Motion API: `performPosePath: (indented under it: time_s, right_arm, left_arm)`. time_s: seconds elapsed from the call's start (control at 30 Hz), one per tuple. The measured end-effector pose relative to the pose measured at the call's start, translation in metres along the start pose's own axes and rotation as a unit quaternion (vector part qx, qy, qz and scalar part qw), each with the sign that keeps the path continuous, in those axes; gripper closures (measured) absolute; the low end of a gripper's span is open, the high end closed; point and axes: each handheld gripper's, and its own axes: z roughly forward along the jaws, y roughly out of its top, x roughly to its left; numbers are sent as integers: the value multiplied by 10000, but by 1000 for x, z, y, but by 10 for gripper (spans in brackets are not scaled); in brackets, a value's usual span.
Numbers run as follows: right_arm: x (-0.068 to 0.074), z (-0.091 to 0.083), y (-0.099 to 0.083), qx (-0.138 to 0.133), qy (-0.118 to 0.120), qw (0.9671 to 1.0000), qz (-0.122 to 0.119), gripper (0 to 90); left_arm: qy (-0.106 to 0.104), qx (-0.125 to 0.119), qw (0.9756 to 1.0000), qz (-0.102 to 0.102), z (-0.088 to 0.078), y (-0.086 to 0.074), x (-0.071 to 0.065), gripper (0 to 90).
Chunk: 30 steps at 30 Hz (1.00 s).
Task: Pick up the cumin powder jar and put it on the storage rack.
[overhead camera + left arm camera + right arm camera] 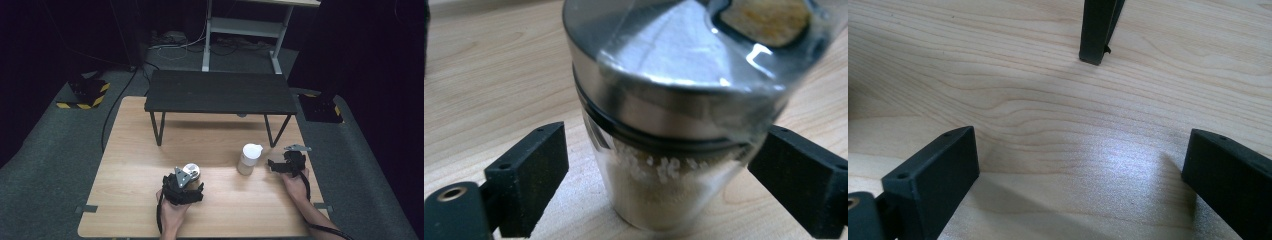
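A glass shaker jar (664, 150) with a shiny steel lid and pale powder inside stands on the wooden table (130, 150). In the high view the jar (192, 171) is at the front centre. My left gripper (659, 185) reaches around it, one jaw on each side. The left pad (531, 175) stands clear of the glass and the right pad (799, 175) is close to the lid's edge. My right gripper (274, 164) hovers open over bare wood at the right, with nothing between its jaws (1080, 175).
A second jar (248, 158) with a white cap stands just left of my right gripper. A low black table (220, 92) stands across the back of the wooden top. One of its legs (1096, 30) is ahead of the right jaws.
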Motion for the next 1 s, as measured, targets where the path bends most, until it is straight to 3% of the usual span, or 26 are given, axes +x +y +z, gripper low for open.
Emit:
performPosePath:
  time_s: [1.0]
  right_arm:
    - [0, 0, 0, -2, 1, 10000, -3, 10]
  left_arm:
    - [78, -147, 9998, 119, 9, 3, -8, 264]
